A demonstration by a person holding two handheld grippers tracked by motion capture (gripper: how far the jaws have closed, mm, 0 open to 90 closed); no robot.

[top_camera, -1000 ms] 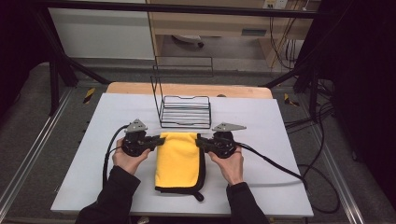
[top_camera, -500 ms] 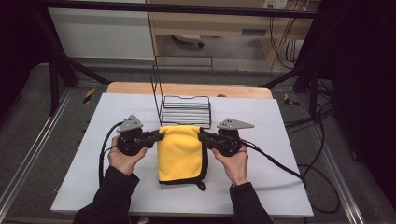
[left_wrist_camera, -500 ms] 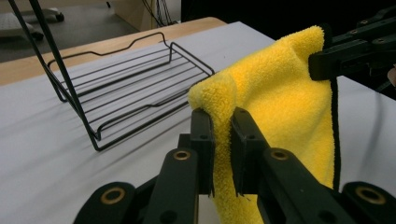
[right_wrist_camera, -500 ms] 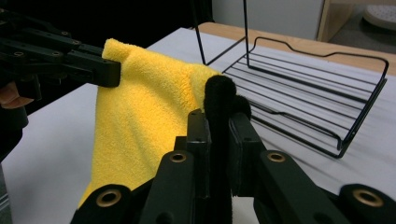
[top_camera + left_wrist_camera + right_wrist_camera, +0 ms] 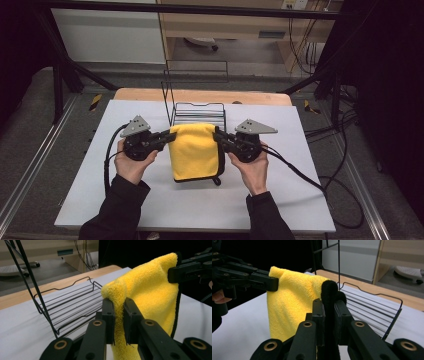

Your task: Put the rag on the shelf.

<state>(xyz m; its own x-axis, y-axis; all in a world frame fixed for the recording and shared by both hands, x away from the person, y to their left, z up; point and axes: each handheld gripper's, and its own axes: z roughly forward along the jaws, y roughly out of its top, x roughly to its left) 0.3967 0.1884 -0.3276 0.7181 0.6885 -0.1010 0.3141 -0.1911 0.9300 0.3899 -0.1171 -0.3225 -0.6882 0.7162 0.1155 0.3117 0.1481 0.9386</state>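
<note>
Yellow cloth [image 5: 196, 150] hangs between both grippers above the white desk [image 5: 150, 200], its lower edge near the person. Left gripper [image 5: 167, 137] pinches its left top corner; right gripper [image 5: 218, 136] is clamped on the black-edged right corner. Just beyond stands a wire rack [image 5: 199, 110].

Fluffy yellow cloth [image 5: 150, 290], thin wire rack [image 5: 67, 307]

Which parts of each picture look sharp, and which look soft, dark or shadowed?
High view: the white table is evenly lit, the surroundings fall into darkness, and the yellow cloth casts little shadow. Left gripper view: the cloth's pile is crisp, the near claw is slightly soft and the background dim. Right gripper view: the wire rack reads clearly, and the far left side is black.
</note>
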